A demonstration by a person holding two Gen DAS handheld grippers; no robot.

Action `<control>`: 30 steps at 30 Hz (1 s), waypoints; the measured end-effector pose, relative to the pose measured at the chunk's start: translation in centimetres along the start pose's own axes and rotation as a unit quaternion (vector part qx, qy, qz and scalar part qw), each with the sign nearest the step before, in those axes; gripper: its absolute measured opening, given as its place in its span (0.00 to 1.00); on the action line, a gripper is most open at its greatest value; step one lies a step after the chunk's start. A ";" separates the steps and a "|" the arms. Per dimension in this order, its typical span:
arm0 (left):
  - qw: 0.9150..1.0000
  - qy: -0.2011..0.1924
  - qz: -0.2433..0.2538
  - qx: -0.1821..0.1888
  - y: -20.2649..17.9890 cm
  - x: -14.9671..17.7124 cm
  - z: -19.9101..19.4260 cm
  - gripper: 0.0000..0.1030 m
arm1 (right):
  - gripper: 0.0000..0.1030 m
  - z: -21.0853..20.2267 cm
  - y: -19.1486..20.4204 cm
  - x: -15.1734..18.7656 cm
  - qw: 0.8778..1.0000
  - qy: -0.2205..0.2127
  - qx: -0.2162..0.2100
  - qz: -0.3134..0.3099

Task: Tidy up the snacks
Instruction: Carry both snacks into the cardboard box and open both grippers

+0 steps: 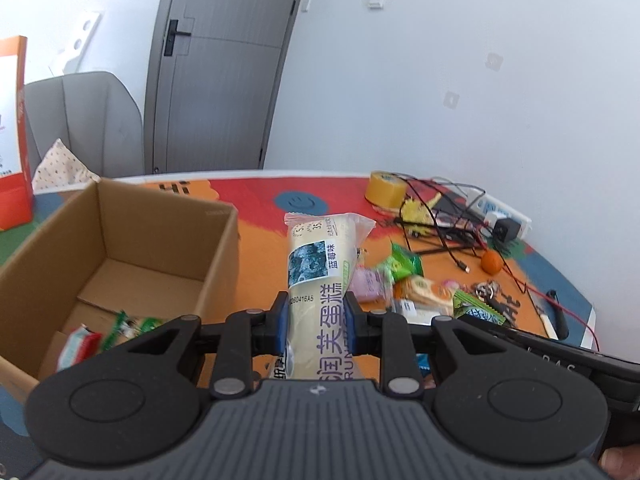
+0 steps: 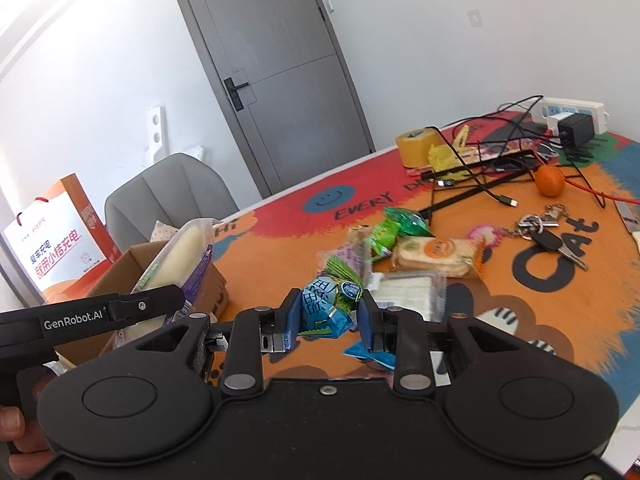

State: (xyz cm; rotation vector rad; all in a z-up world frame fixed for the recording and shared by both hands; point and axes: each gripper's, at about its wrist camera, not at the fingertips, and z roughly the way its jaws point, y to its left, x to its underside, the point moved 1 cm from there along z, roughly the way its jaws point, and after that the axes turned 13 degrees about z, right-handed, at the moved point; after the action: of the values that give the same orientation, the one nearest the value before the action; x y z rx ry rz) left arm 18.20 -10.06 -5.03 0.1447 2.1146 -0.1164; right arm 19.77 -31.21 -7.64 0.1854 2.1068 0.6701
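My left gripper is shut on a long cream-coloured wrapped cake roll, which sticks out forward above the table. The same cake roll shows in the right wrist view, held over the cardboard box by the left gripper's fingers. The open cardboard box stands to the left and holds a few wrapped snacks. My right gripper is shut on a small blue-and-green wrapped snack, lifted off the table. A pile of loose snacks lies on the orange mat.
A yellow tape roll, tangled cables, a power strip, an orange fruit and keys crowd the far right. A grey chair and an orange paper bag stand at the left.
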 end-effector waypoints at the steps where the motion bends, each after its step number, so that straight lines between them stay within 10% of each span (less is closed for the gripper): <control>1: 1.000 -0.003 -0.001 -0.002 0.2 -0.1 -0.3 0.25 | 0.29 0.0 0.3 -0.1 1.000 -0.001 -0.003 -0.002; 30: 0.994 -0.021 -0.076 -0.071 11.5 0.4 -3.9 0.25 | 0.29 3.4 11.5 1.0 0.995 0.015 -0.068 -0.075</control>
State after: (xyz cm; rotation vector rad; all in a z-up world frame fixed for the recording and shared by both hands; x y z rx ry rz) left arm 16.41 1.88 -3.61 -0.1026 2.0816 -0.0576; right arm 20.55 -19.86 -3.87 -0.0581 2.0716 0.7274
